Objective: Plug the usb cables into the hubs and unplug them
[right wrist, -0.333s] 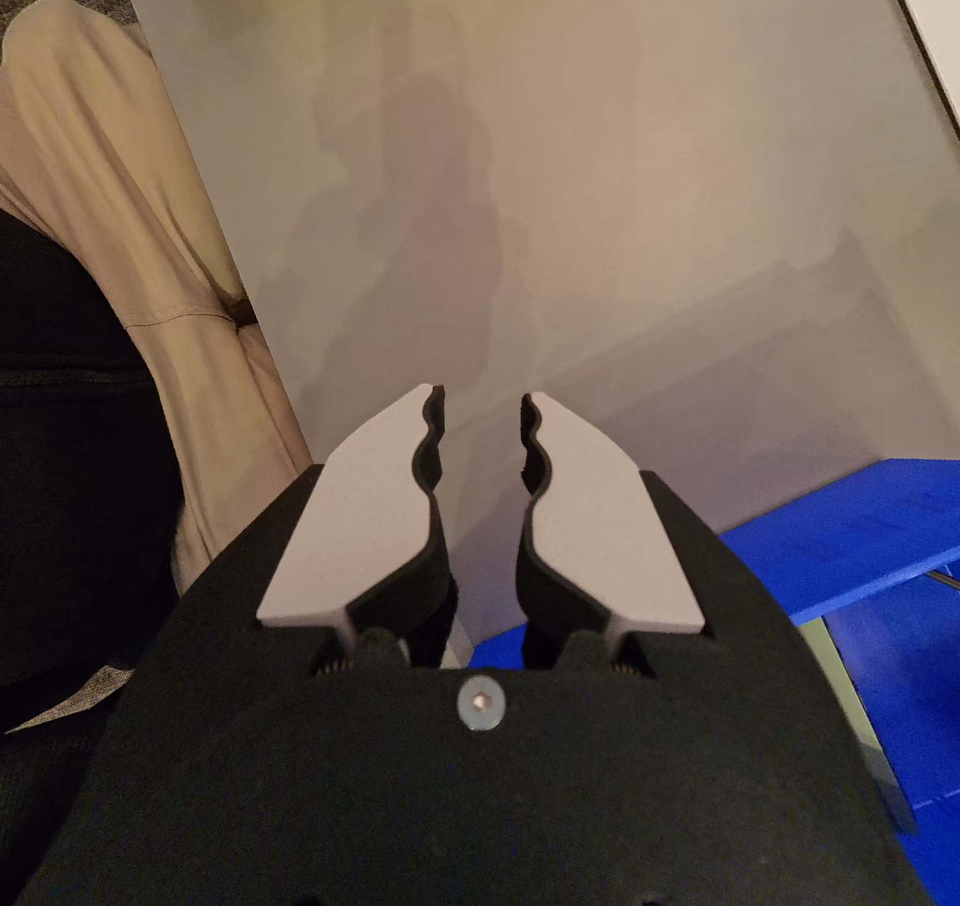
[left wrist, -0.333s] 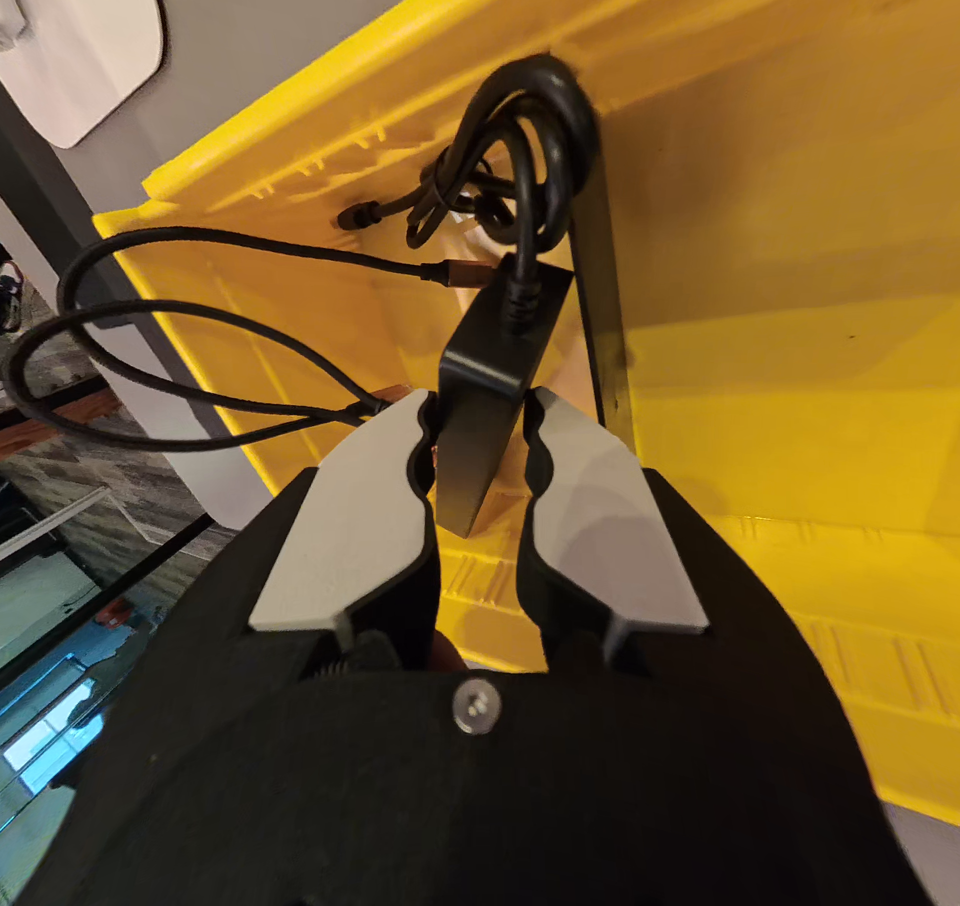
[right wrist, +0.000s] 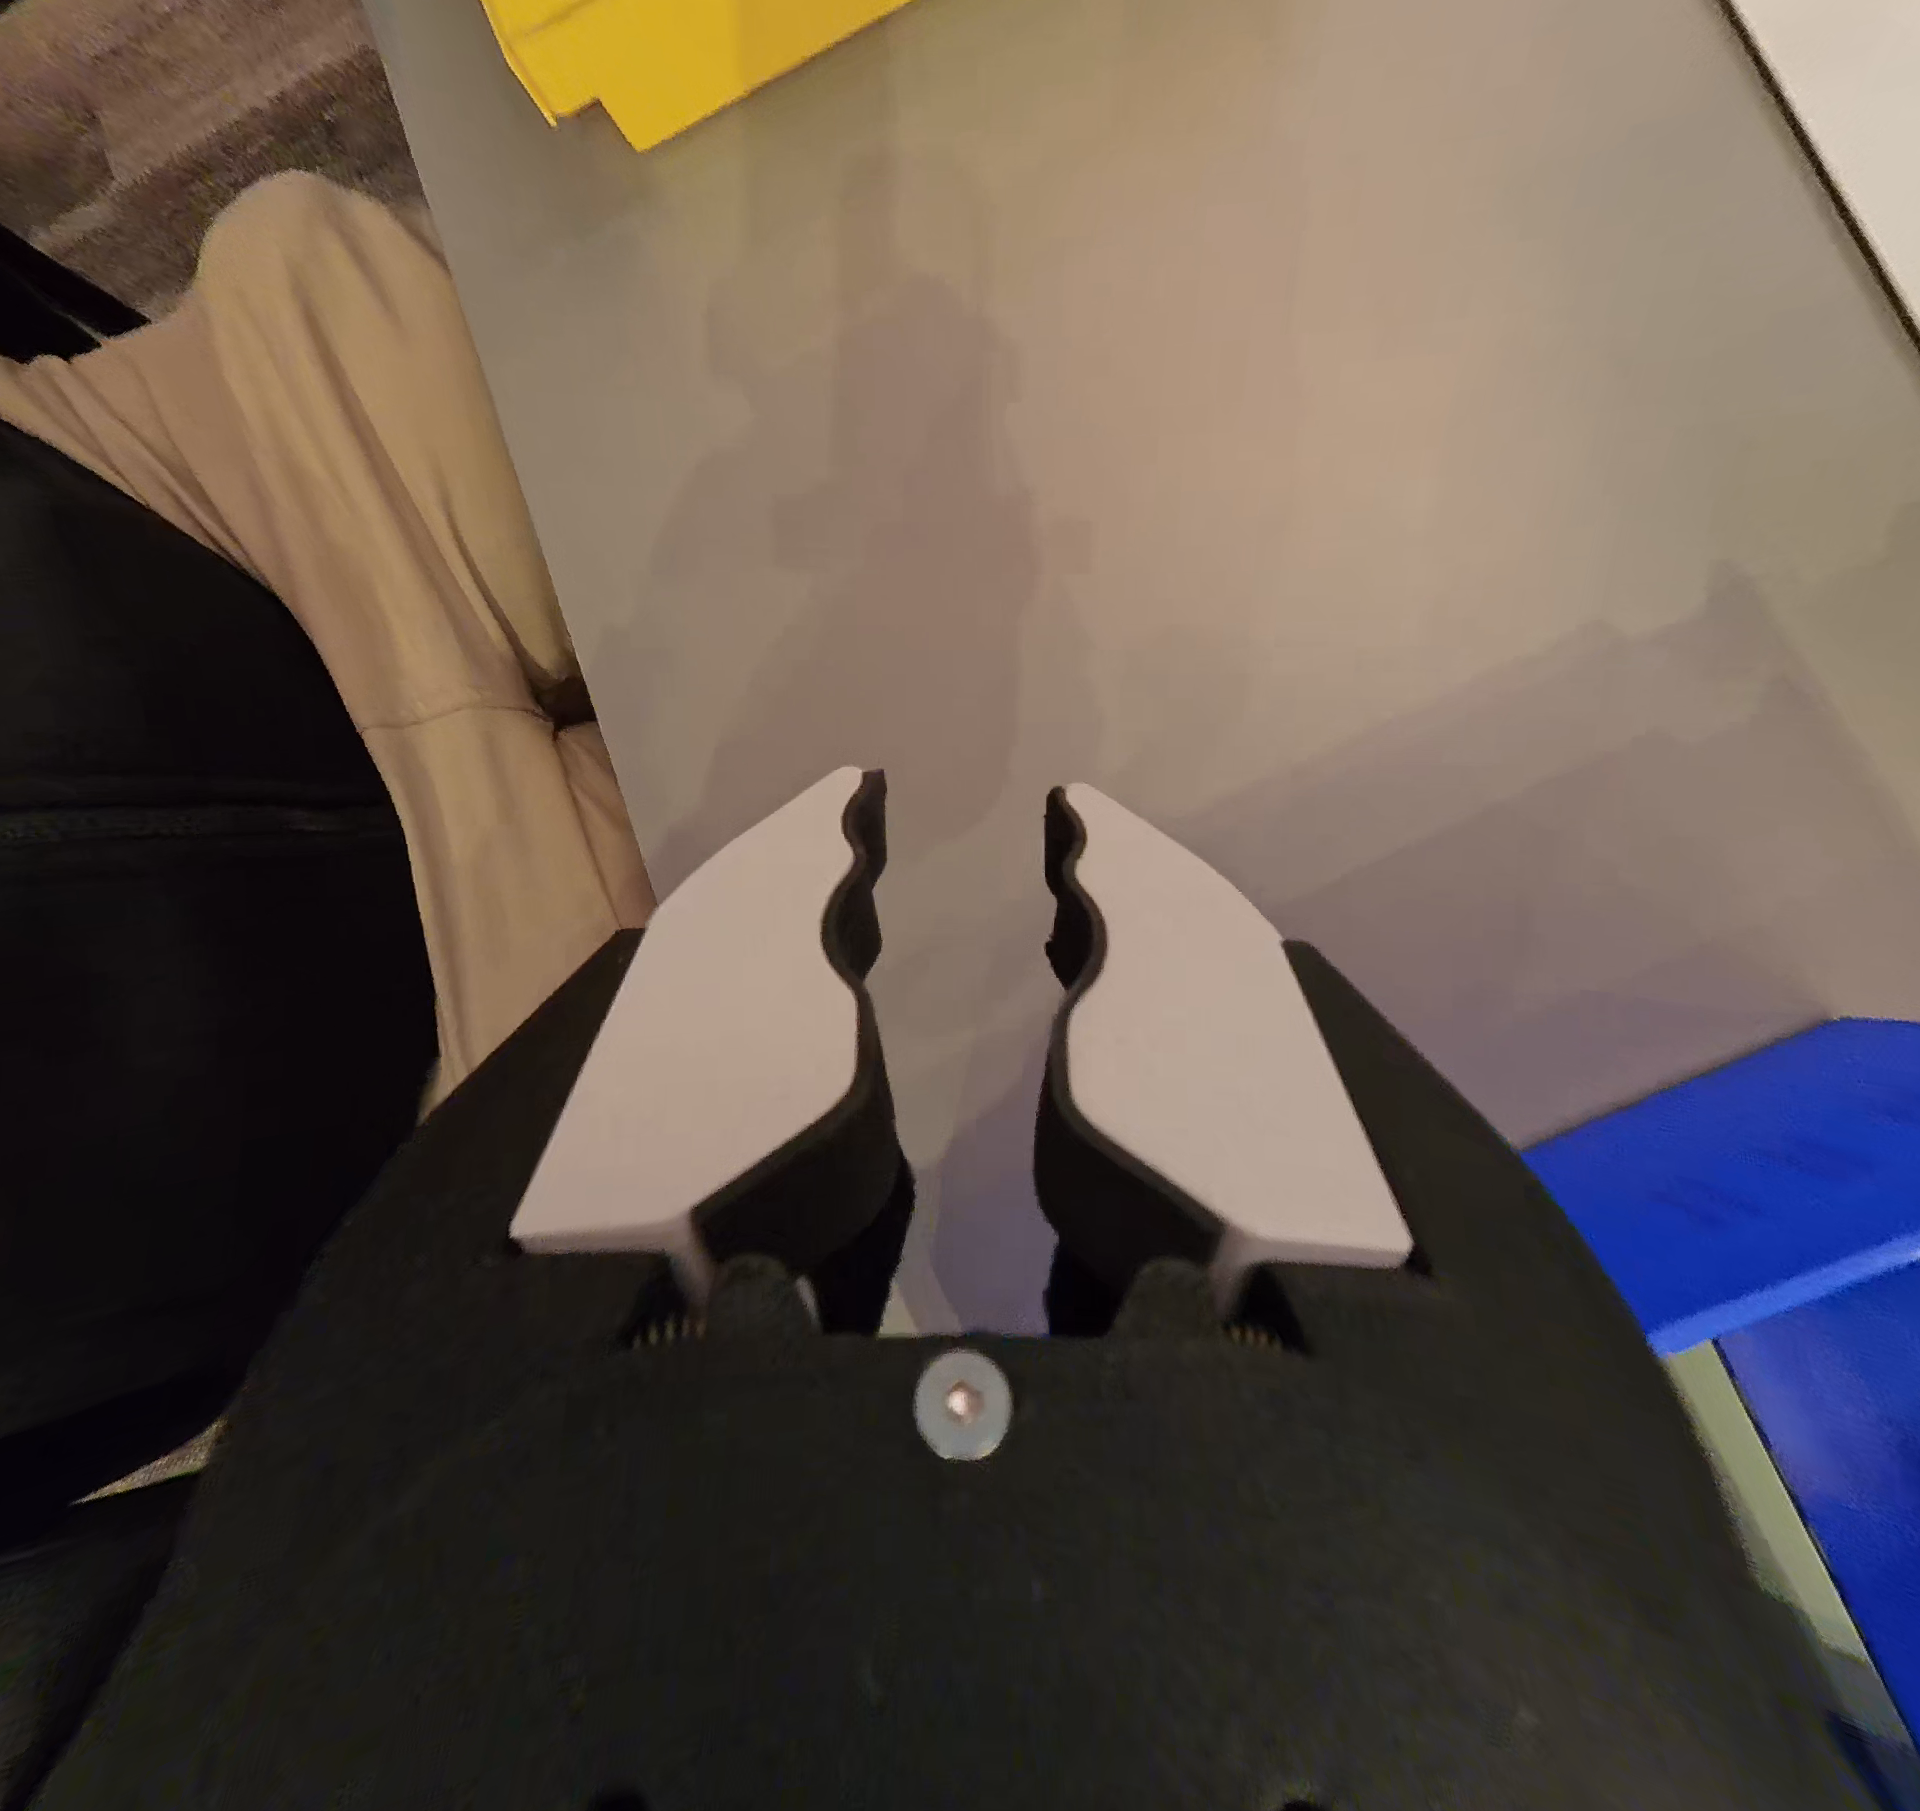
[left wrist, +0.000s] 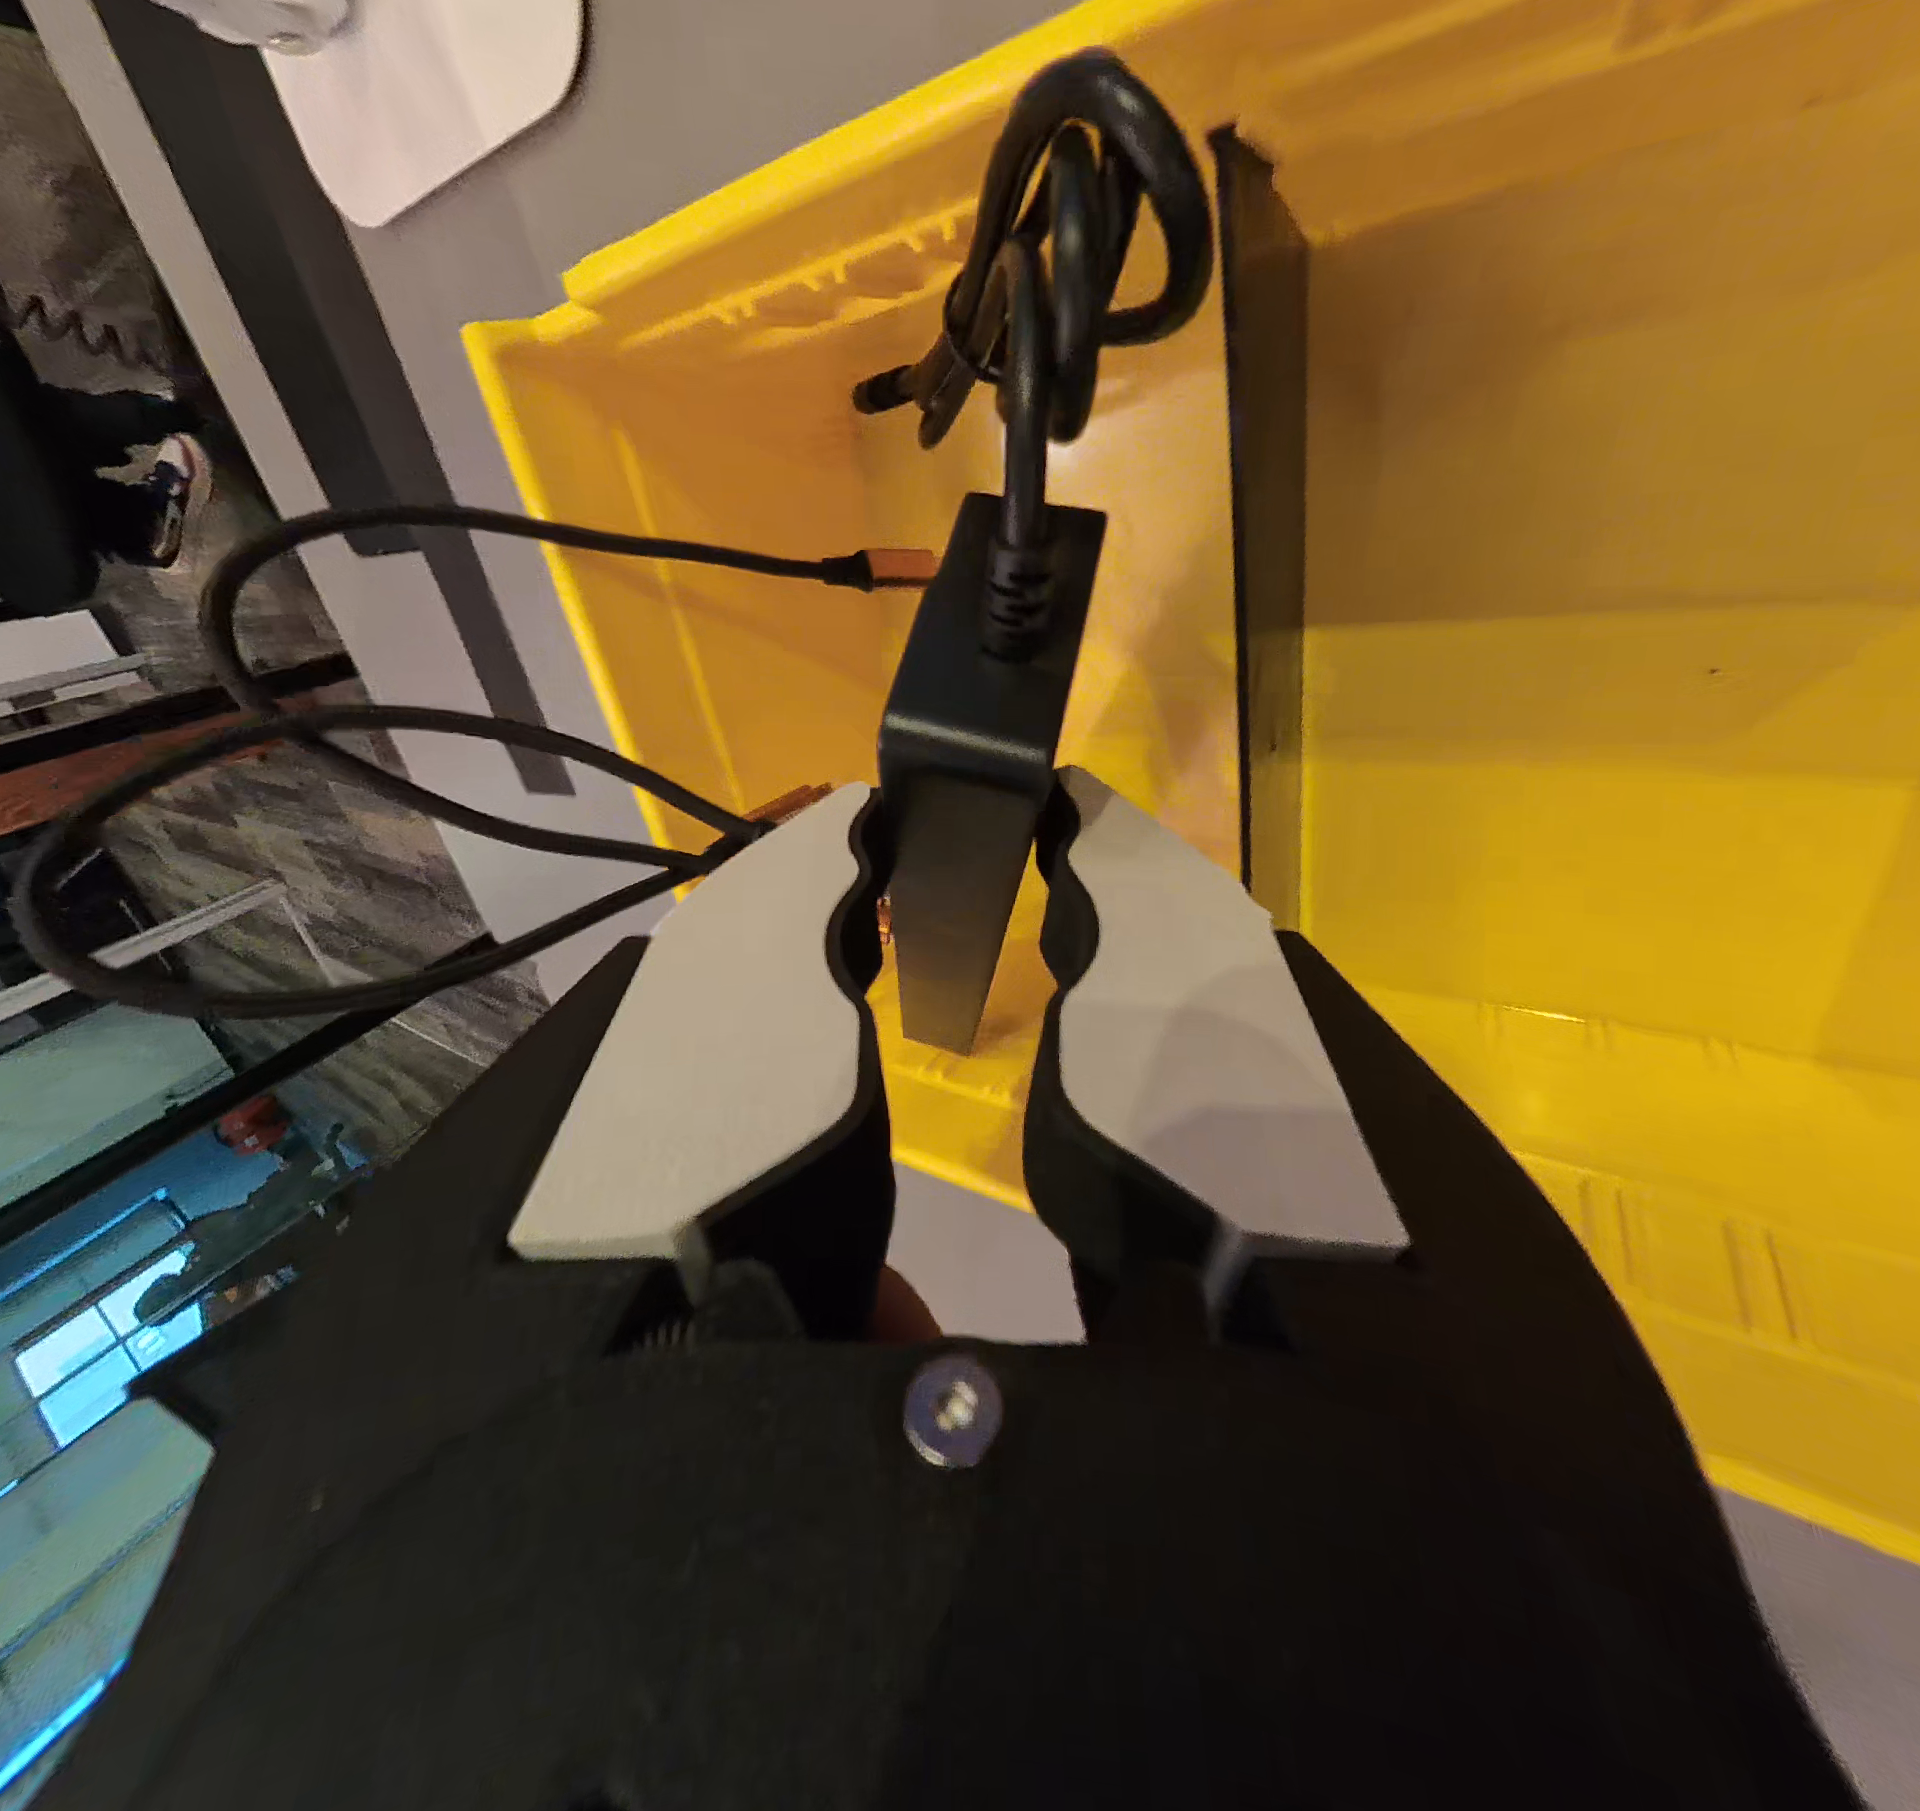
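Left tongs (left wrist: 958,805): closed on a black hub (left wrist: 971,774), both grey fingers pressing its flat sides near the fingertips; the hub stands on edge between them and reaches forward past the tips, over a yellow bin (left wrist: 1558,618). Hub lead: a thick black cord (left wrist: 1091,234) leaves the hub's far end and is bundled in a loose knot straight ahead of the tongs, against the bin's far wall. Thin black cable (left wrist: 436,525): its copper-coloured plug (left wrist: 899,568) sits at the hub's left side, just ahead and to the left of the fingertips; whether it is fully seated cannot be told. The cable loops out to the left, beyond the bin's edge. A second copper plug (left wrist: 784,807) shows just beside the left fingertip, partly hidden, so its connection cannot be told. Black divider (left wrist: 1268,514): upright in the bin, just to the right of the hub. Right tongs (right wrist: 966,805): open, nothing between the fingers, held over a bare grey table (right wrist: 1299,411). Yellow bin corner (right wrist: 707,5): far ahead, to the left. Blue bin (right wrist: 1766,1190): close on the right. Person's beige and black clothing (right wrist: 312,473): to the left of the right tongs.
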### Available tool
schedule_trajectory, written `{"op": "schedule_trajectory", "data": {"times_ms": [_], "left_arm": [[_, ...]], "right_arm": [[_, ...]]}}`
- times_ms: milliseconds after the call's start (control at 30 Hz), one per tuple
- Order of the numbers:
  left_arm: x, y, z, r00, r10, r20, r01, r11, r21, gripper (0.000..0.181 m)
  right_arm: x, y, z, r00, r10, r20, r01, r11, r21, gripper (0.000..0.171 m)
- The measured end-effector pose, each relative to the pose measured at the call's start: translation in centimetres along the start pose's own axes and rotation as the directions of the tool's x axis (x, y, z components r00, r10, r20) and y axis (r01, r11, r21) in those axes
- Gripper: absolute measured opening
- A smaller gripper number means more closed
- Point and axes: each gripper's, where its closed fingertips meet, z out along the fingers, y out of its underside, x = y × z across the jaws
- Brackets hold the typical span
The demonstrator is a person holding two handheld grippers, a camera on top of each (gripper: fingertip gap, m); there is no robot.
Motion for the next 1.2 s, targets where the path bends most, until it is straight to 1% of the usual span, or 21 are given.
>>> {"op": "schedule_trajectory", "data": {"times_ms": [33, 233, 367, 400, 567, 633, 733, 867, 933, 967, 1000, 1067, 1133, 1200], "left_arm": [[-0.2, 0.0, -0.5, 1.000, -0.001, 0.010, 0.001, 1.000, -0.007, 0.027], [-2.5, -0.7, -4.2, 0.996, -0.017, 0.092, 0.019, 0.999, -0.026, 0.026], [-3.9, -2.7, -6.8, 0.991, -0.022, 0.132, 0.023, 1.000, -0.007, 0.026], [-4.1, -3.5, -7.4, 0.991, -0.024, 0.135, 0.024, 1.000, 0.000, 0.026], [-5.0, -9.6, -9.2, 0.988, 0.015, 0.154, -0.023, 0.998, 0.052, 0.025], [-4.7, -12.3, -9.2, 0.989, 0.050, 0.136, -0.058, 0.997, 0.051, 0.025], [-3.7, -17.1, -8.5, 0.989, 0.098, 0.114, -0.109, 0.990, 0.091, 0.025], [-1.6, -23.3, -7.3, 0.991, 0.125, 0.045, -0.131, 0.969, 0.210, 0.025], [-0.9, -25.8, -6.8, 0.990, 0.135, 0.027, -0.138, 0.955, 0.264, 0.025], [-0.5, -26.8, -6.6, 0.989, 0.145, 0.010, -0.142, 0.948, 0.285, 0.025], [-0.2, -27.7, -6.4, 0.989, 0.150, -0.002, -0.143, 0.942, 0.304, 0.025], [0.3, -28.7, -5.5, 0.986, 0.165, -0.019, -0.151, 0.937, 0.314, 0.026], [0.3, -29.4, -4.9, 0.989, 0.136, -0.049, -0.111, 0.933, 0.343, 0.027], [0.0, -29.9, -4.6, 0.993, 0.120, -0.019, -0.104, 0.920, 0.378, 0.031]], "right_arm": [[-0.1, -0.4, 0.0, 1.000, -0.001, 0.002, 0.001, 1.000, 0.016, 0.031], [-0.5, -3.7, -0.7, 0.998, -0.037, -0.047, 0.044, 0.987, 0.154, 0.042], [-1.2, -6.6, -1.4, 0.992, -0.077, -0.098, 0.099, 0.963, 0.250, 0.053], [-1.3, -7.2, -1.6, 0.990, -0.084, -0.117, 0.113, 0.957, 0.267, 0.057], [-2.5, -10.2, -1.7, 0.978, -0.125, -0.169, 0.175, 0.928, 0.329, 0.064], [-2.8, -11.4, -1.9, 0.969, -0.144, -0.203, 0.209, 0.913, 0.350, 0.068], [-2.9, -12.6, -1.6, 0.957, -0.159, -0.243, 0.241, 0.902, 0.359, 0.071], [-2.2, -12.3, 0.3, 0.957, -0.152, -0.245, 0.229, 0.916, 0.328, 0.069], [-1.5, -11.3, 1.4, 0.955, -0.150, -0.258, 0.222, 0.934, 0.279, 0.062], [-1.1, -10.7, 1.8, 0.952, -0.154, -0.266, 0.223, 0.941, 0.255, 0.054], [-1.0, -10.3, 2.1, 0.953, -0.159, -0.258, 0.225, 0.942, 0.249, 0.044], [0.1, -9.2, 2.3, 0.947, -0.143, -0.286, 0.211, 0.952, 0.221, 0.028], [0.7, -8.4, 2.2, 0.953, -0.123, -0.278, 0.189, 0.956, 0.223, 0.025], [1.1, -7.9, 2.1, 0.965, -0.075, -0.253, 0.138, 0.961, 0.238, 0.024]]}}
